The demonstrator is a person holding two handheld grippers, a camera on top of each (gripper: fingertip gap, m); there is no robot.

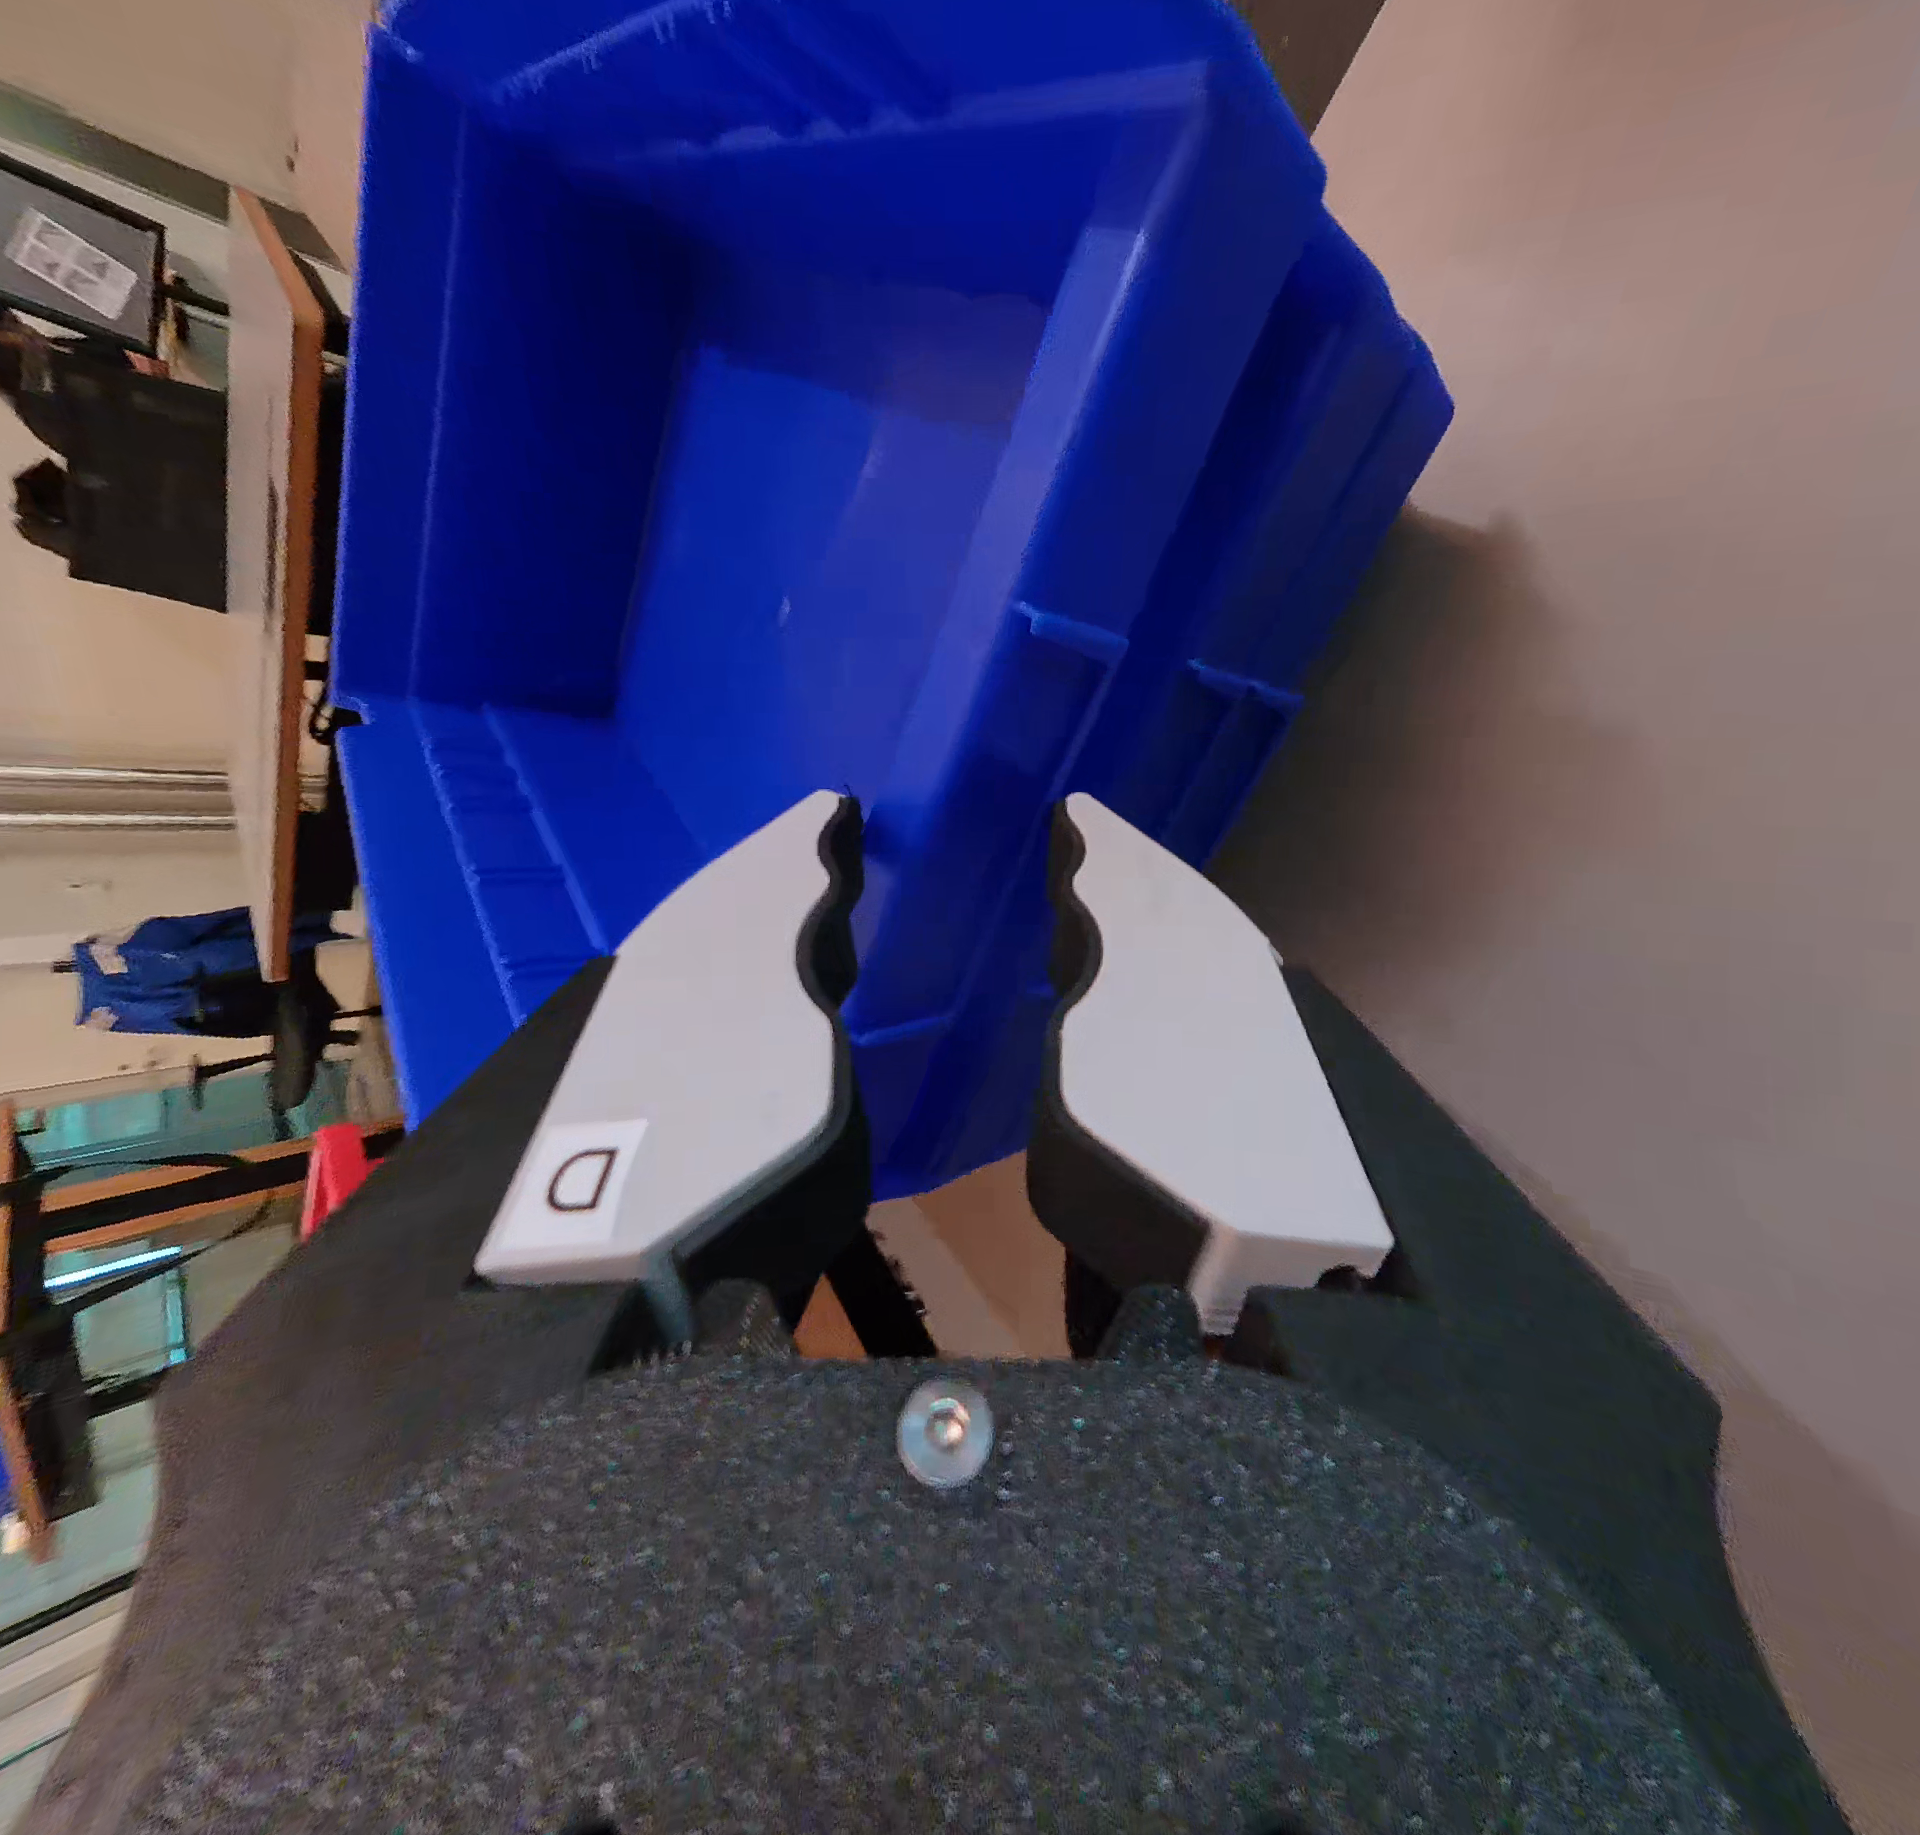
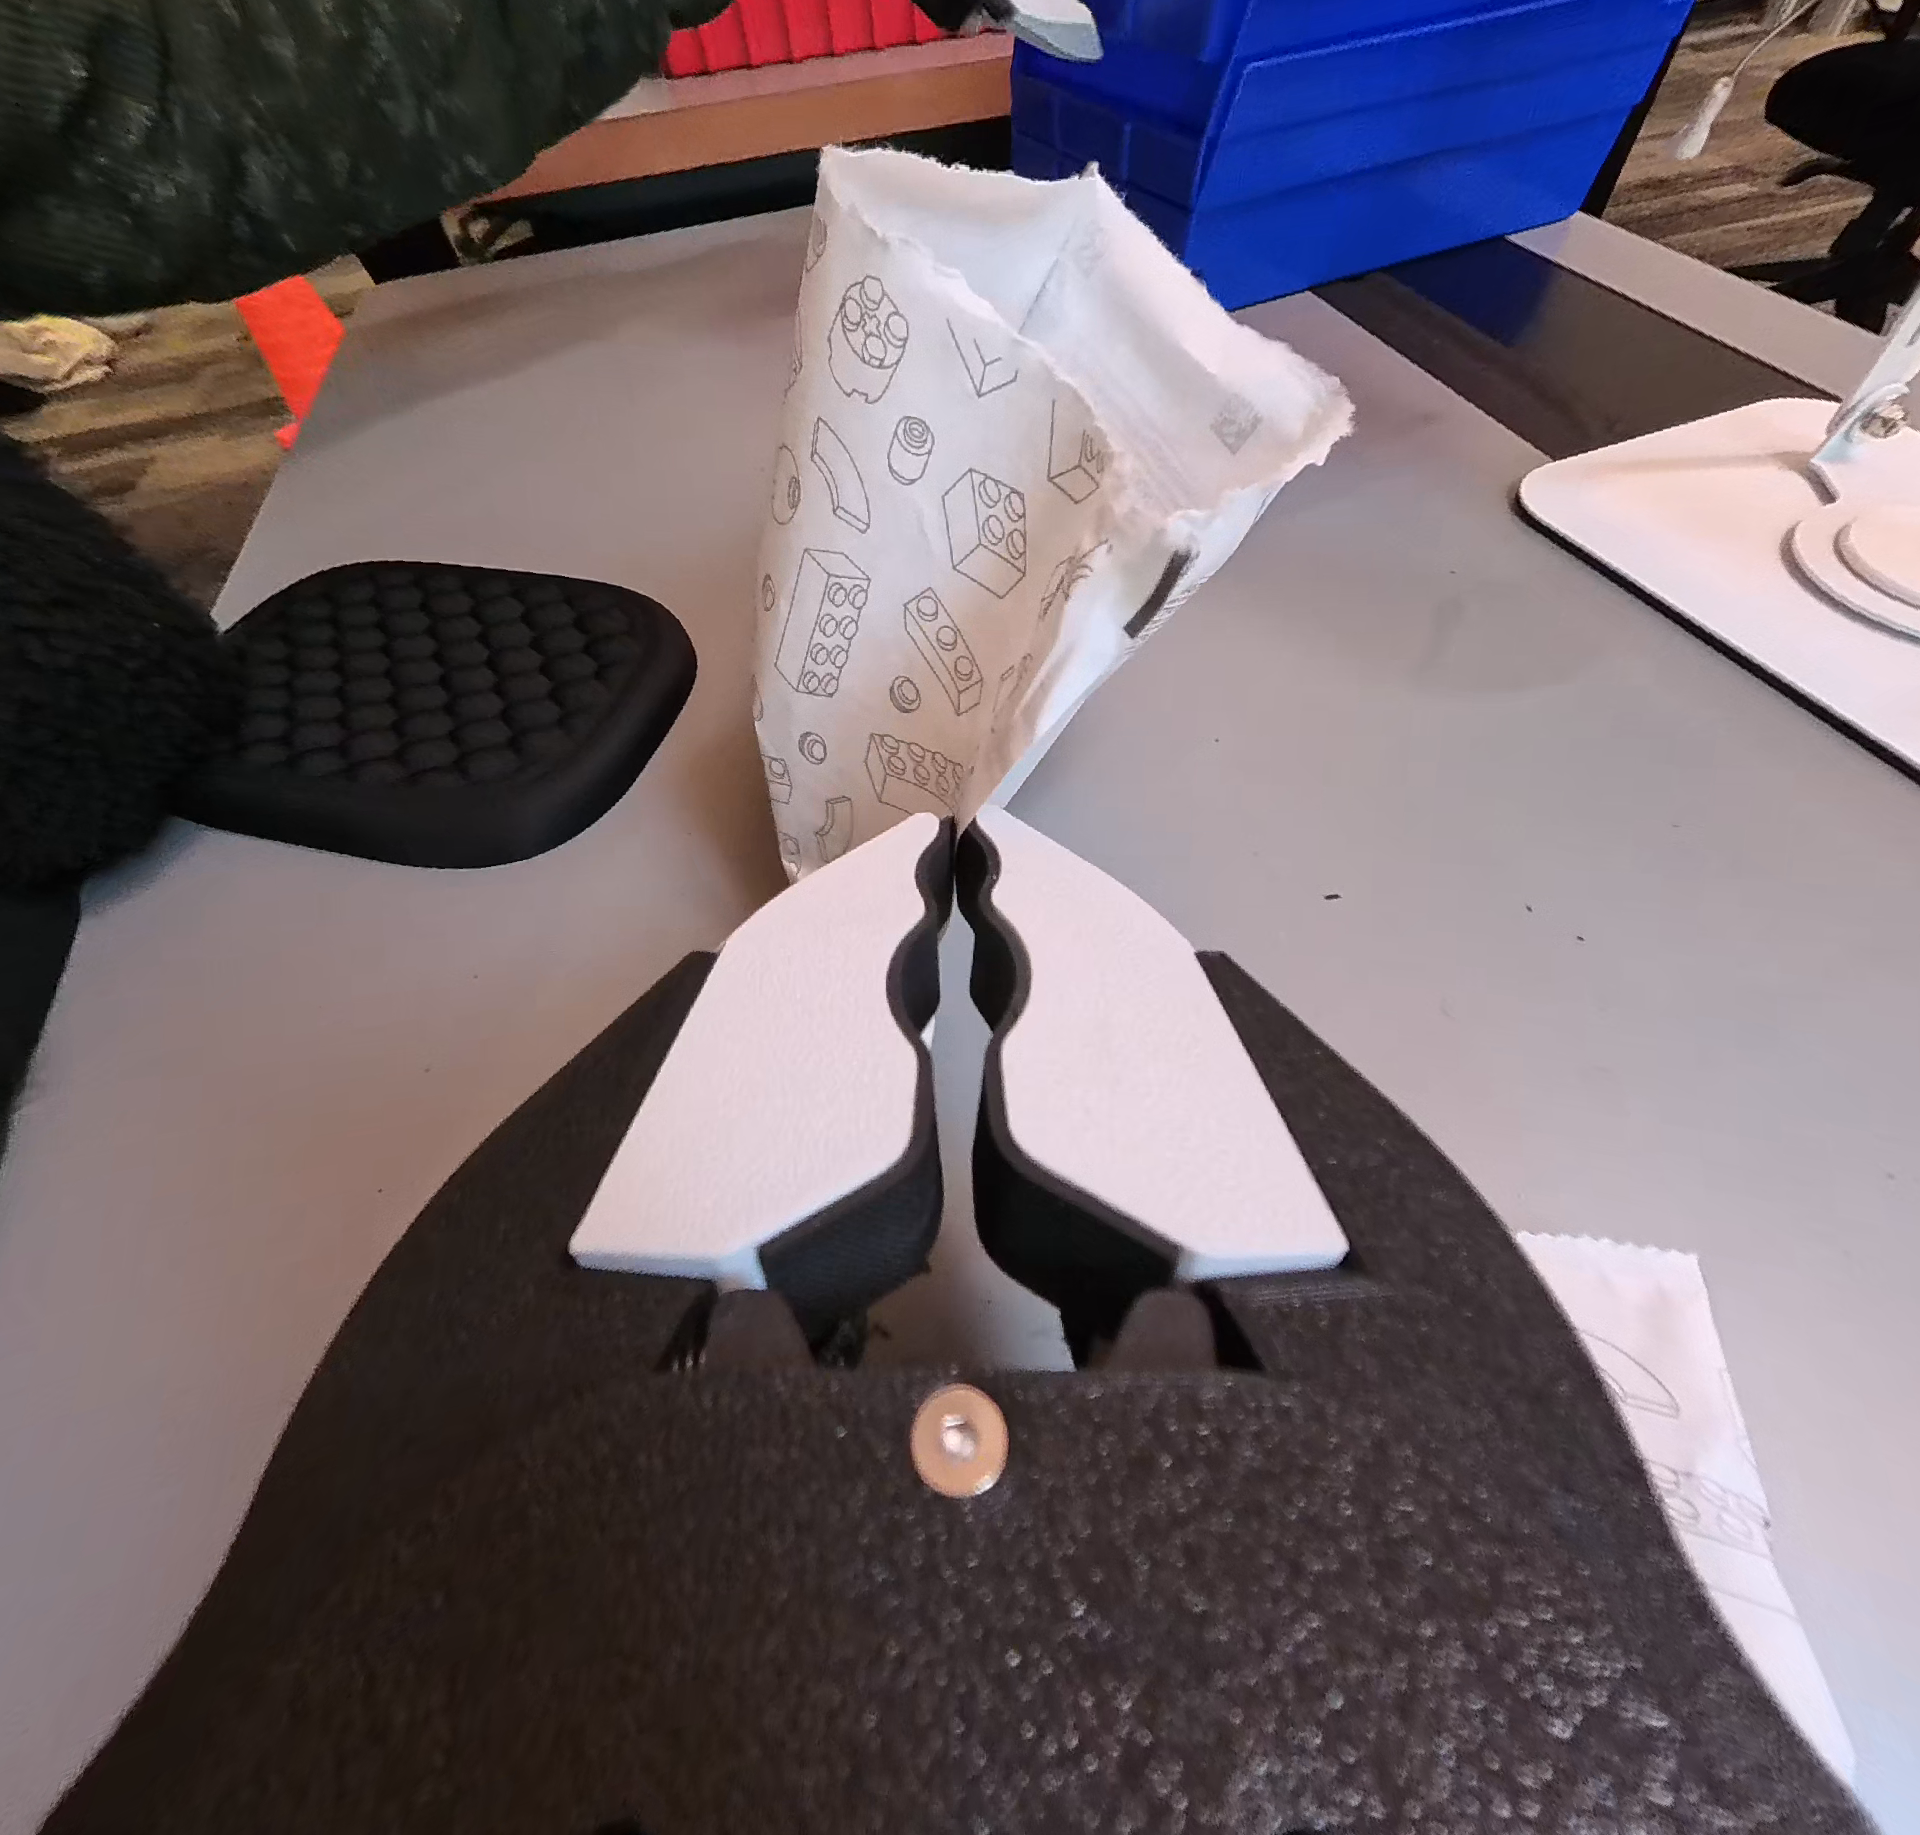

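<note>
Each tool is built alike: the left tool [image 1: 956, 819] and the right tool [image 2: 956, 835] have a black, grainy, foam-like body that widens toward the camera, with one silver round-headed screw [image 2: 958, 1442] set in its middle. From that body reach two pale grey, curved plastic fingers [image 2: 821, 1037] lined on their inner sides with wavy black rubber pads [image 2: 914, 964]; the left tool's left finger bears a small white square sticker [image 1: 571, 1177] near its base. At far left in the right wrist view shows a dark green ribbed knit sleeve [image 2: 312, 71].

Blue bin [image 1: 790, 497]; white brick-patterned paper bag [image 2: 935, 538]; grey table [image 2: 1351, 850].
</note>
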